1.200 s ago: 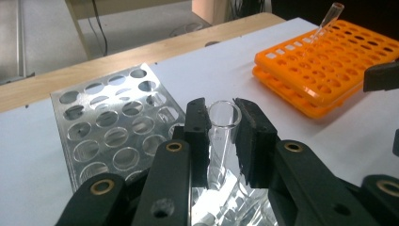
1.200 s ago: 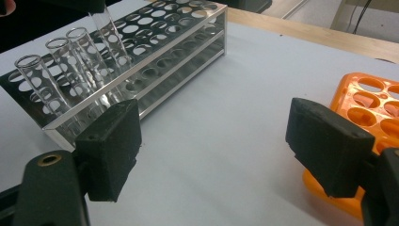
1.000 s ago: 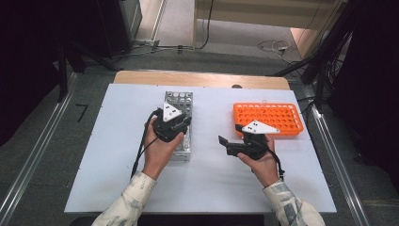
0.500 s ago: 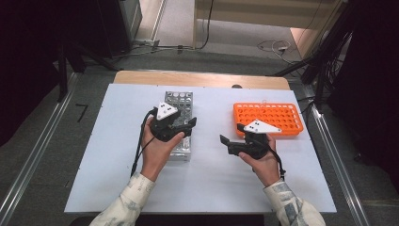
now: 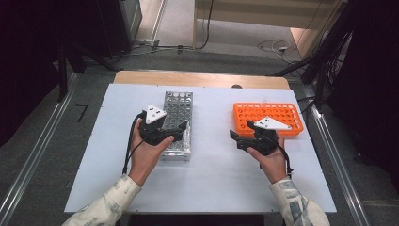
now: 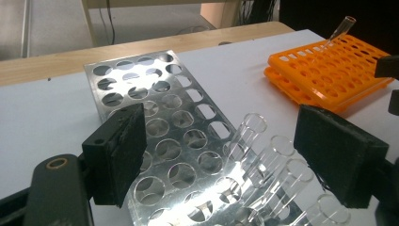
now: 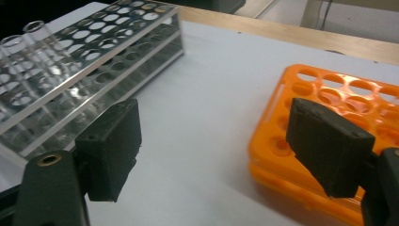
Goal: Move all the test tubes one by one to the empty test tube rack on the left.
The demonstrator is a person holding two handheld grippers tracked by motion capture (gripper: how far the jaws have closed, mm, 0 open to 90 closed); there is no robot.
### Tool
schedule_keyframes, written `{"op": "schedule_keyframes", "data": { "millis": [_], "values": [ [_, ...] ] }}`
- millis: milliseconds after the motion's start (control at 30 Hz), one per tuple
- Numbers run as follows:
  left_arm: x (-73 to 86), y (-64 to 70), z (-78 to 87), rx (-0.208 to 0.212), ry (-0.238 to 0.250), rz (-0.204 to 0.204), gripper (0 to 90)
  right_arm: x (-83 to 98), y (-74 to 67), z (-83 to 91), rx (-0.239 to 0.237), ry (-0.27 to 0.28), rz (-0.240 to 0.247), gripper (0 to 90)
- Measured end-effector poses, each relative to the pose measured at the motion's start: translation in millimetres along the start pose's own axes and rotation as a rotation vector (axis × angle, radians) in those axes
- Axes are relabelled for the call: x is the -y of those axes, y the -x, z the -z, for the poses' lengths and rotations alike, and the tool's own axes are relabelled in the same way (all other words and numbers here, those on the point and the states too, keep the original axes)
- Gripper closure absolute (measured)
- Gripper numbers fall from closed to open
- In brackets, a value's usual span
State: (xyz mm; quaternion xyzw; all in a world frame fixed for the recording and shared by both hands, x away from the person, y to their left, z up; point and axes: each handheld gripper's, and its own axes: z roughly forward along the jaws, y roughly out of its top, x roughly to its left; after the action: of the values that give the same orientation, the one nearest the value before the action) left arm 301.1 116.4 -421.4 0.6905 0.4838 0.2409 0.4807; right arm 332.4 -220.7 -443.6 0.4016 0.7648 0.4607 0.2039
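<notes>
Left gripper (image 5: pixel 181 128) fingers have just been opening, now apart around the tubes (image 6: pixel 263 155) in the steel rack (image 5: pixel 178 101); right gripper (image 5: pixel 235 138) fingers apart, empty; a careless withdrawal could tip those tubes

The metal rack (image 5: pixel 178 123) is shiny silver, patterned with rows of round holes; its tubes (image 6: pixel 275 160) are clear glass. The plastic rack (image 5: pixel 268 117) is bright orange. The table (image 5: pixel 211 174) is white with a tan wooden edge. Black fingers (image 6: pixel 121 150); patterned pale sleeves (image 5: pixel 110 205).
</notes>
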Motion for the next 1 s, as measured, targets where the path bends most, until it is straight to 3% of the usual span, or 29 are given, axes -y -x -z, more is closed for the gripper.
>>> {"op": "schedule_keyframes", "data": {
  "millis": [167, 367, 600, 767, 1000],
  "values": [
    [6.9, -2.3, 2.0, -0.008, 0.027, 0.025, 16.2, 0.3, 16.7, 1.2, 0.047, 0.01, -0.032, 17.3],
    [11.5, -4.2, 2.2, -0.005, 0.025, 0.05, 14.6, 0.0, 26.7, -2.8, 0.111, 0.02, -0.051, 18.3],
    [10.4, -7.2, 8.0, -0.007, 0.035, 0.054, 14.5, -0.9, 45.9, -9.1, 0.188, 0.022, -0.098, 19.0],
    [10.3, -7.0, 8.0, 0.005, 0.039, 0.06, 13.5, -3.2, 60.9, -19.2, 0.242, 0.025, -0.13, 20.7],
    [9.9, -5.2, 7.3, 0.012, 0.04, 0.06, 11.2, -8.1, 75.7, -35.9, 0.289, 0.024, -0.128, 25.3]
  ]
}}
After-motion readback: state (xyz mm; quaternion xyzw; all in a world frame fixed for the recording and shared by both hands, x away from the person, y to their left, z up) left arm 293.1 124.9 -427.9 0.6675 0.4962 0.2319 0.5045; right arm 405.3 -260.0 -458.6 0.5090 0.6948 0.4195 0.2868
